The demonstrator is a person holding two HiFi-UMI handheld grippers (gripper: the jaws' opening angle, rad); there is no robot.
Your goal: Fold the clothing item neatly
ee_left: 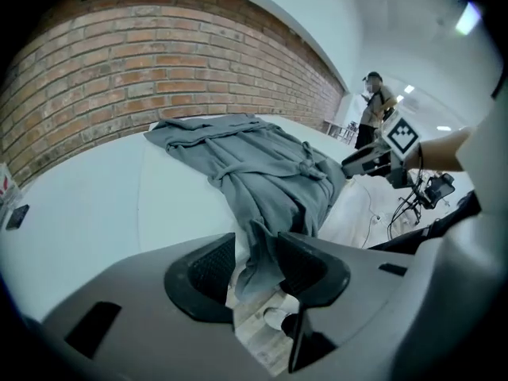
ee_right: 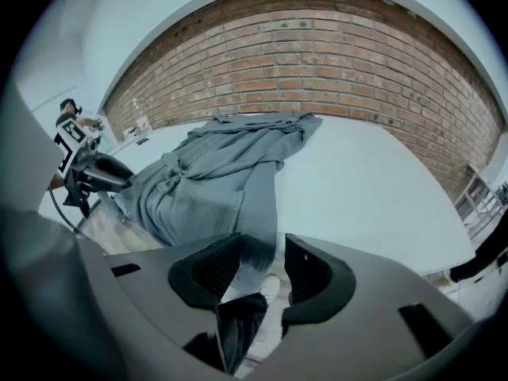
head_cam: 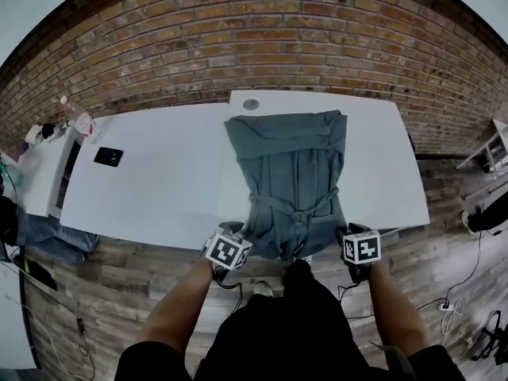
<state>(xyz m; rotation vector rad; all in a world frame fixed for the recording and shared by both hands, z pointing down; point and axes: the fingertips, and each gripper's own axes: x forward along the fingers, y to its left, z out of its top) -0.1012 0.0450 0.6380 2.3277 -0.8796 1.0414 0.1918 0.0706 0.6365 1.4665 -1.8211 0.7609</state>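
Main worry here is the near hem. The grey belted fabric garment [head_cam: 294, 173] lies flat on the white bench [head_cam: 159, 181] with its bottom edge drooping over the near edge. The left gripper [ee_left: 258, 264] looks pinched on its corner of the hem, but the right gripper [ee_right: 258, 268] has its jaws apart, with the cloth just hanging loose between them. If the left side pulls while the right isn't biting, I'd expect a skewed fold, or that corner sliding down toward the wooden floor [head_cam: 143, 260]. The knotted belt in the middle could also bunch up under a fold. Room-wise it's decent: bare bench on the right, loads on the left, and the flat black object [head_cam: 108, 156] sits well apart. The far edge is tight though, since the collar nearly reaches it, with the brick wall [head_cam: 278, 38] behind.
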